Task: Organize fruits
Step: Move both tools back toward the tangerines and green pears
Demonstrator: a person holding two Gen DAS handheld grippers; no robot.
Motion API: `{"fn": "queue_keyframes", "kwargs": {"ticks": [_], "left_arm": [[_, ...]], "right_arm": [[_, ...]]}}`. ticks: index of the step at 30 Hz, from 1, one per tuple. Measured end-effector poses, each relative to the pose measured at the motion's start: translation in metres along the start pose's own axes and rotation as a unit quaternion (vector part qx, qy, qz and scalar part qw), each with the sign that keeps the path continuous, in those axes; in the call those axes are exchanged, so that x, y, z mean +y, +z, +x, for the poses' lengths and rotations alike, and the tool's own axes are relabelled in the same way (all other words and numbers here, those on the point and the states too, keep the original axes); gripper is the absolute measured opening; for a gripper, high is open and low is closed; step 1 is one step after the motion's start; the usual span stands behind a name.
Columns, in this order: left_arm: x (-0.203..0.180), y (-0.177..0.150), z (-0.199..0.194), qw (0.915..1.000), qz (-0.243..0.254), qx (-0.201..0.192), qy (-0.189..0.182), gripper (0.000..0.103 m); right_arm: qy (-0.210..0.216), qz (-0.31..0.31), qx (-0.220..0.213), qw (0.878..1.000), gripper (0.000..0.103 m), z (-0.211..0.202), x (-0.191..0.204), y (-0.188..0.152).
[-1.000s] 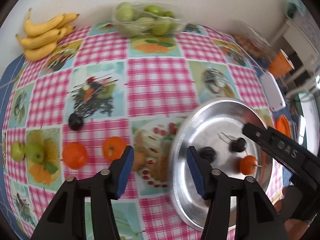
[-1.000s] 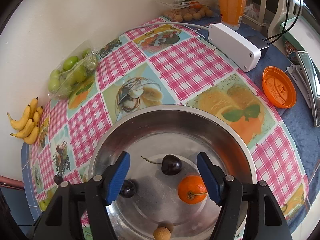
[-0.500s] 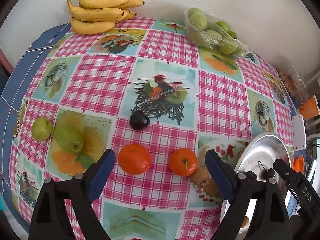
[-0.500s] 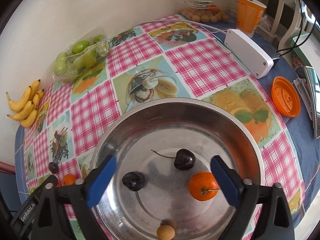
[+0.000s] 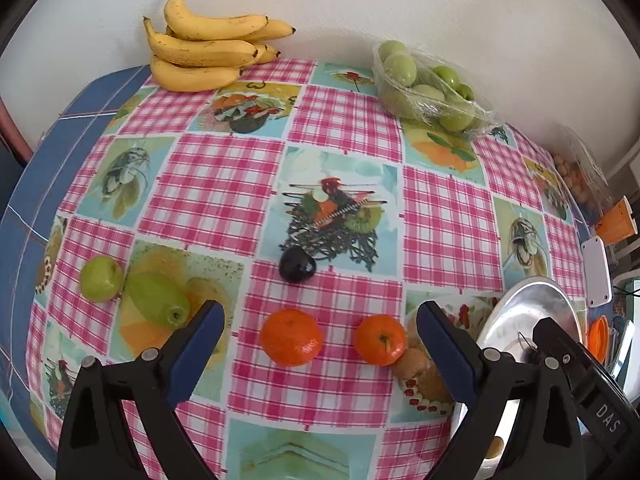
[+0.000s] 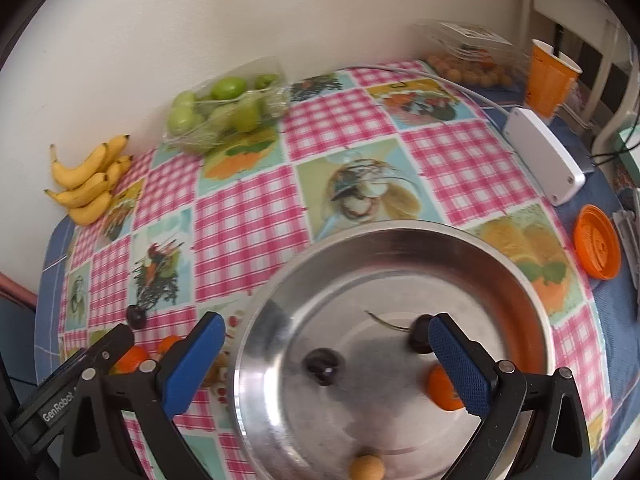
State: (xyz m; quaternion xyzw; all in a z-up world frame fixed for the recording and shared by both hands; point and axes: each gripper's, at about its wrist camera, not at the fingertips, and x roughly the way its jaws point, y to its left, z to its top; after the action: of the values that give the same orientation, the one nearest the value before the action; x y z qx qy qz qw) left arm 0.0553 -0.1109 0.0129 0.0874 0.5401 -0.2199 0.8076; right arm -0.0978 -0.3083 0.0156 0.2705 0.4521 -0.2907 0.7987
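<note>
My left gripper (image 5: 320, 340) is wide open and empty above the checked tablecloth. Two orange mandarins (image 5: 291, 337) (image 5: 380, 339) lie between its fingers, with a small brown fruit (image 5: 412, 362) beside the right one. A dark plum (image 5: 297, 266) lies further ahead. Two green fruits (image 5: 101, 278) (image 5: 158, 300) lie at the left. My right gripper (image 6: 326, 364) is wide open and empty over the steel bowl (image 6: 400, 240). The bowl holds two dark cherries (image 6: 324, 366) (image 6: 418, 336), a mandarin (image 6: 442, 390) and a small tan ball (image 6: 367, 468).
Bananas (image 5: 204, 52) and a bag of green fruit (image 5: 428, 88) lie by the far wall. A white box (image 6: 544, 160), an orange cup (image 6: 550, 76), an orange lid (image 6: 597, 242) and a clear punnet (image 6: 464, 60) stand at the right. The bowl's rim (image 5: 532, 300) shows right of my left gripper.
My left gripper has swung left away from the bowl and opened wide over the mandarins. My right gripper has opened wider and shifted slightly left over the bowl.
</note>
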Motion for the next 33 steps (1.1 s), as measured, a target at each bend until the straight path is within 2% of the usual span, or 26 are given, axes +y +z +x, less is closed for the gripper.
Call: {"fn": "queue_keyframes", "kwargs": {"ticks": [3,8,13,17,23,28,33], "left_arm": [[0.012,0.003,-0.003,0.9998,0.006,-0.007,0.015,0.097],[0.036,0.009,-0.011,0.9990,-0.002,-0.024,0.038,0.097],[0.064,0.013,-0.013,0.9985,-0.013,-0.025,0.048,0.097],[0.091,0.014,-0.010,0.9977,-0.057,-0.016,0.034,0.097],[0.122,0.015,-0.008,0.9946,-0.098,-0.013,0.033,0.097],[0.126,0.015,-0.007,0.9942,-0.105,-0.013,0.019,0.097],[0.127,0.015,0.005,0.9938,-0.108,0.022,0.006,0.097]], "right_arm": [[0.015,-0.009,0.000,1.000,0.103,0.001,0.010,-0.001],[0.015,-0.024,0.003,1.000,0.103,0.003,0.024,-0.004],[0.029,-0.042,0.009,0.999,0.103,0.005,0.042,-0.009],[0.050,-0.066,0.014,0.996,0.103,0.006,0.063,-0.013],[0.061,-0.123,0.026,0.990,0.103,0.012,0.099,-0.025],[0.086,-0.149,0.026,0.985,0.103,0.014,0.117,-0.031],[0.096,-0.140,0.040,0.985,0.103,0.023,0.122,-0.030]]}}
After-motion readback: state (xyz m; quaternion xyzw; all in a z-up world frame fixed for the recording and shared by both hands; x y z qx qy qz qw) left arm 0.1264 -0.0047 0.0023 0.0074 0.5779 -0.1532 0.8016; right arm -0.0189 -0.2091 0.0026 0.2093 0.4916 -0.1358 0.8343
